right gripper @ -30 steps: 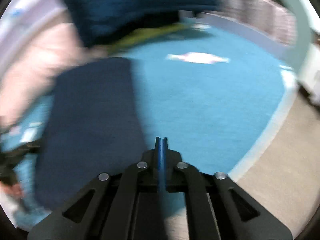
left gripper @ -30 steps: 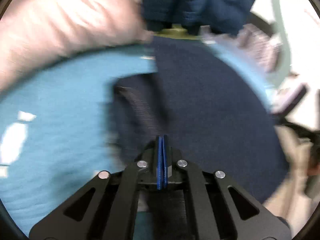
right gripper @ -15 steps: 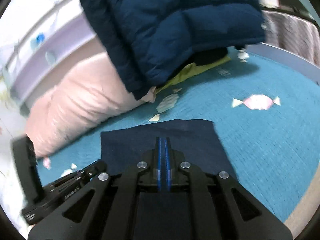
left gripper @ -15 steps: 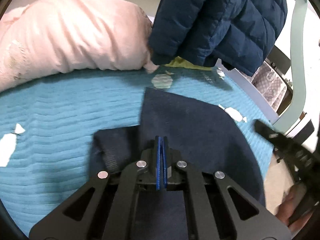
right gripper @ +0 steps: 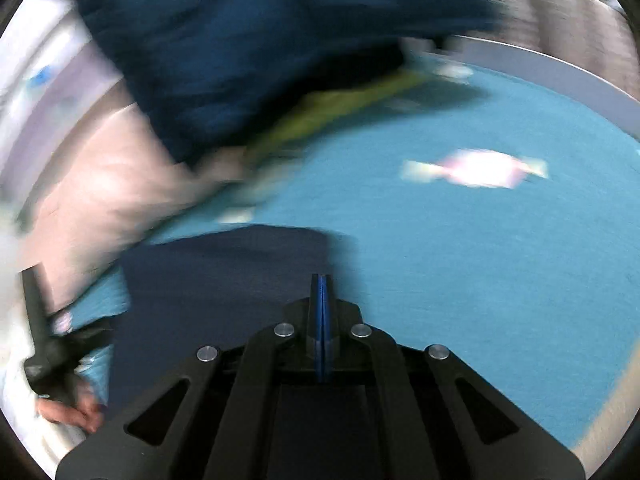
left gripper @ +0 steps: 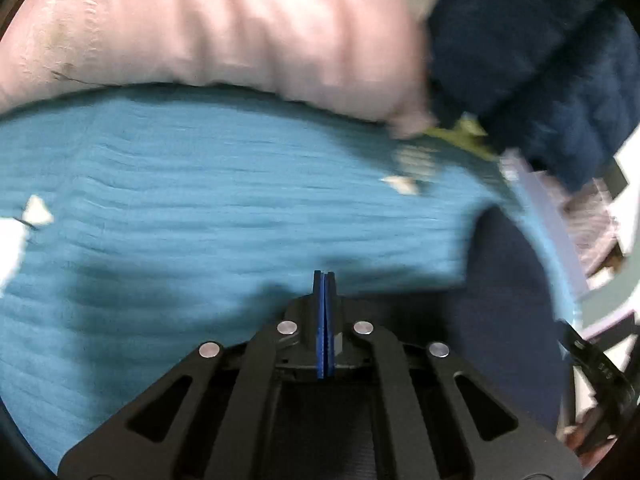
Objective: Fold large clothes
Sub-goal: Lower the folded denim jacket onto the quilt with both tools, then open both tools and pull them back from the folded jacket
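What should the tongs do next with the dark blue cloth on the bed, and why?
Probably open the left tongs and reach for an edge of the cloth. Both tongs look shut and empty, left over bare bedspread, right tongs at the cloth's edge, while the cloth lies flat. Blur hides how far it is folded.

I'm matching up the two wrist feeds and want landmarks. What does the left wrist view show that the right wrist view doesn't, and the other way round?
Only the left wrist view: a white patch at the left edge of the blanket, and patterned fabric beyond the bed's edge.

Only the right wrist view: the pink candy print on the blanket, and a hand on the other gripper's handle.

Both: the teal blanket, pink pillow, navy puffer jacket, yellow-green cloth, the flat dark navy garment, and closed blue fingers.
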Available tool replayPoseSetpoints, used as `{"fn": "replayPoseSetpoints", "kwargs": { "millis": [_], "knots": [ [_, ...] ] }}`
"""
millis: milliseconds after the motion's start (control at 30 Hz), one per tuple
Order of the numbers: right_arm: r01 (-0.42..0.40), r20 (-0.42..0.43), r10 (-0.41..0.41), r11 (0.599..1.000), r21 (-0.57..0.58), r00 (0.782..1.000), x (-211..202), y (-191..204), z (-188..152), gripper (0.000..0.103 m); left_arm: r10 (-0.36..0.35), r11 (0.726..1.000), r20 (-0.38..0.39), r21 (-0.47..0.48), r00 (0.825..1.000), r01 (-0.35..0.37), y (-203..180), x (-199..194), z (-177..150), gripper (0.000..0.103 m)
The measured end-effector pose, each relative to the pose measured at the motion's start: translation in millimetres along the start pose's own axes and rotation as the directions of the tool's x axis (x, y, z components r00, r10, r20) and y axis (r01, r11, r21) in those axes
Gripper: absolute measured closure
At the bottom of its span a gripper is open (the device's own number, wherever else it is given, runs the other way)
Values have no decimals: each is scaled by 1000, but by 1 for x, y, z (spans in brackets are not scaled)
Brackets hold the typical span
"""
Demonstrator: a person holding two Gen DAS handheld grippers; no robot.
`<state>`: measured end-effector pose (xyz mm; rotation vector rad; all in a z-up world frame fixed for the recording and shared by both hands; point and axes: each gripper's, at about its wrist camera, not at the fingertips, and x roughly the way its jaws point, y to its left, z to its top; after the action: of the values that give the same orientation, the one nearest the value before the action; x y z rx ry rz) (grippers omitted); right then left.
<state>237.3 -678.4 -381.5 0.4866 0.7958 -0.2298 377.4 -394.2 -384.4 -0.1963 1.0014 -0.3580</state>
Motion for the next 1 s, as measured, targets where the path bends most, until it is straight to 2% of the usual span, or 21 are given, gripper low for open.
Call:
{"fn": "replayPoseSetpoints", "kwargs": {
  "millis": [33, 133, 200, 300, 367, 467, 567, 667, 733, 800, 833, 900, 1000],
  "knots": [
    [72, -40, -70, 996, 47, 997, 0, -24, -2, 97, 72, 997, 8, 30, 997, -72, 8, -3, 2, 100],
    [142, -64, -134, 978, 151, 989, -20, -72, -15, 97, 81, 996, 17, 28, 997, -81, 30, -20, 3, 100],
    [146, -38, -142, 973, 180, 989, -42, -79, -23, 97, 103, 992, 45, 70, 994, -106, 31, -36, -1, 100],
    [77, 20, -83, 977, 198, 996, -71, -65, -35, 97, 66, 989, 49, 131, 997, -72, 16, -59, -16, 99],
    [26, 40, -32, 990, 136, 999, -89, -32, -43, 97, -4, 986, 37, 169, 999, -2, -5, -73, -29, 99],
    [-42, 51, 41, 999, 18, 998, -107, 19, -55, 97, -103, 966, 2, 240, 995, 100, -42, -93, -55, 99],
    [-142, 12, 143, 987, -70, 990, -110, 69, -70, 97, -141, 933, -47, 327, 989, 149, -79, -102, -81, 99],
    [-120, -54, 112, 978, -169, 992, -101, 98, -87, 97, -151, 911, -99, 372, 984, 177, -92, -104, -101, 99],
    [-125, -127, 103, 975, -183, 987, -93, 101, -103, 97, -170, 904, -174, 365, 970, 224, -90, -96, -114, 99],
    [-102, -183, 71, 981, -166, 981, -89, 91, -121, 99, -139, 888, -195, 408, 971, 209, -84, -89, -125, 100],
    [-99, -187, 69, 983, -157, 980, -90, 86, -125, 103, -134, 876, -196, 435, 971, 208, -81, -89, -130, 100],
    [-108, -194, 83, 986, -125, 977, -99, 73, -134, 103, -126, 862, -194, 464, 973, 204, -76, -93, -137, 100],
    [-48, -208, 31, 996, -79, 978, -117, 43, -144, 103, -113, 854, -203, 480, 973, 199, -60, -101, -148, 101]
  ]
}}
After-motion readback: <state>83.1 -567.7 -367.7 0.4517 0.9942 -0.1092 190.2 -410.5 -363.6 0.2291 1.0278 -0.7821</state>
